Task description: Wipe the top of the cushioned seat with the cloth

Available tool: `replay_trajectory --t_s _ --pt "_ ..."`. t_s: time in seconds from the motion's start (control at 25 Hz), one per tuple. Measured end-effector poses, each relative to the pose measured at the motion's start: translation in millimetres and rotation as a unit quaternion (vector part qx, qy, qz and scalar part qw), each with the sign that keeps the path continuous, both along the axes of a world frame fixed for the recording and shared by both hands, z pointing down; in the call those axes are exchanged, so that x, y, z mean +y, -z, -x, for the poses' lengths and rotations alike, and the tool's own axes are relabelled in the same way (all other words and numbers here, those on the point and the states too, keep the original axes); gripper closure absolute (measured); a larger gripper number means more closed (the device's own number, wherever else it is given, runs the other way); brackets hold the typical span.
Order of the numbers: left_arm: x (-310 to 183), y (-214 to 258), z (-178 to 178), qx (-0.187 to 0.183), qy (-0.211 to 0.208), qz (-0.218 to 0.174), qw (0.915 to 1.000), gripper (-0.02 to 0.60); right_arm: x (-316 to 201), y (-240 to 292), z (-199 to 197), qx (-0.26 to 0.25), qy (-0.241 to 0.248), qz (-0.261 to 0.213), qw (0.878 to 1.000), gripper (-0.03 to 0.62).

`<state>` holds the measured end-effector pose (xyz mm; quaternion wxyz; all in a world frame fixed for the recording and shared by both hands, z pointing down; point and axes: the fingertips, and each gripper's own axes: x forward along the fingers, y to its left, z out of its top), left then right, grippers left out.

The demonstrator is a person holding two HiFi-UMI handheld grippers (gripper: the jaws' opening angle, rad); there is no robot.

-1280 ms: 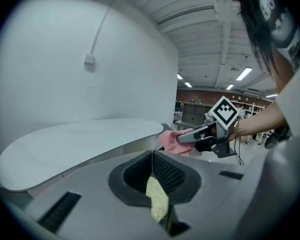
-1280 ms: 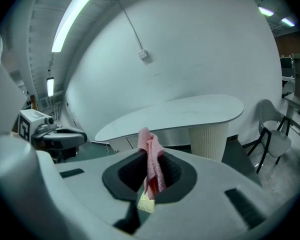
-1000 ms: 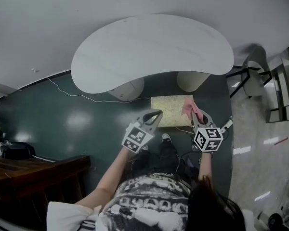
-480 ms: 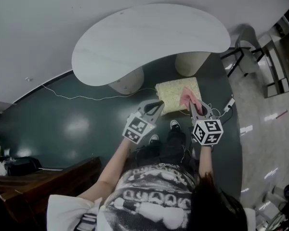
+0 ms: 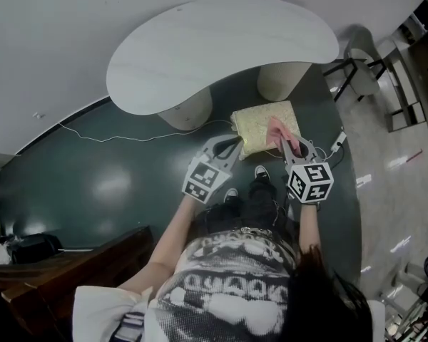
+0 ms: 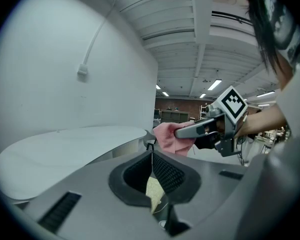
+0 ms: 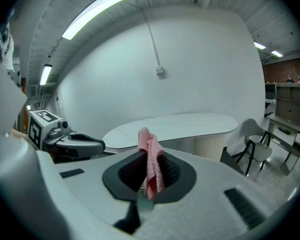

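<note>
— When scanning outward from the cushioned seat (image 5: 257, 122), what nearby?

— Just behind the seat, one white kidney-shaped table (image 5: 221, 48) on two round pedestals: one pedestal (image 5: 282, 82) directly behind the seat, the second pedestal (image 5: 187, 111) behind and to its left. Well to the right of the seat, one pale chair (image 5: 358, 73) on dark legs. Left of the seat, one thin white cable (image 5: 128, 136) trailing across the dark green floor (image 5: 93, 184). Far off to the seat's near left, dark wooden furniture (image 5: 71, 262).

— And blocking the seat?

— Only partly covered: one pink cloth (image 5: 277, 129) over the seat's right part, plus gripper tips at its near edge. Rest of the yellowish cushion in plain sight.

— Cloth held how?

— Pinched in the right gripper (image 5: 291, 147), jaws clamped on a fold, cloth bunched above the pads and hanging below them. Hard to tell whether pressed onto the cushion.

— Other tool?

— Left gripper (image 5: 230, 146) at the seat's near left corner, tips aimed at the seat, jaws pressed together with nothing between, a sliver of cushion visible past them. Contact with the seat unclear.

— Counts, pose?

— Two grippers, one marker cube each. Two forearms stretched forward and down, roughly parallel, flanking the seat's near edge. Two shoes (image 5: 260, 171) on the floor just short of the seat.
</note>
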<state>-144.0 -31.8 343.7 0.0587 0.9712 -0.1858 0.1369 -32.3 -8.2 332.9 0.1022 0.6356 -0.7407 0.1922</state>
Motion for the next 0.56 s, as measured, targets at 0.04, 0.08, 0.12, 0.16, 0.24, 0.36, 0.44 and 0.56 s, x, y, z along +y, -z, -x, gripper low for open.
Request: replay_trajectory --t_s 0.04,0.08,0.12,0.16,0.24,0.36,0.44,0.56 --pt "-0.3 0.3 0.4 0.001 0.001 0.000 1.0000 0.575 -0.2 0.3 1.0 0.001 0.001 0.000 1.000 0.583" --pt "-0.5 0.6 0.5 0.002 0.002 0.000 1.0000 0.575 -0.2 0.4 1.7 0.003 0.003 0.001 1.000 0.583" --pt "-0.5 1.0 0.5 0.004 0.002 0.000 1.0000 0.575 -0.1 0.3 2.4 0.004 0.004 0.001 1.000 0.583" --pt "-0.4 1.6 0.5 0.005 0.003 0.000 1.0000 0.575 0.1 0.3 3.0 0.005 0.005 0.002 1.000 0.583" --pt "-0.4 3.0 0.8 0.008 0.003 0.000 1.0000 0.575 0.1 0.8 4.3 0.007 0.007 0.003 1.000 0.583" --pt "-1.4 4.4 2.9 0.011 0.005 0.001 0.9999 0.575 -1.3 1.3 7.2 0.010 0.010 0.005 1.000 0.583" --pt "-2.4 3.8 4.7 0.012 0.006 0.001 0.9999 0.575 -3.2 0.6 8.9 0.011 0.012 0.006 1.000 0.583" --pt "-4.4 2.5 5.2 0.012 0.007 0.001 0.9999 0.575 -6.7 -0.2 8.9 0.013 0.015 0.006 1.000 0.583"
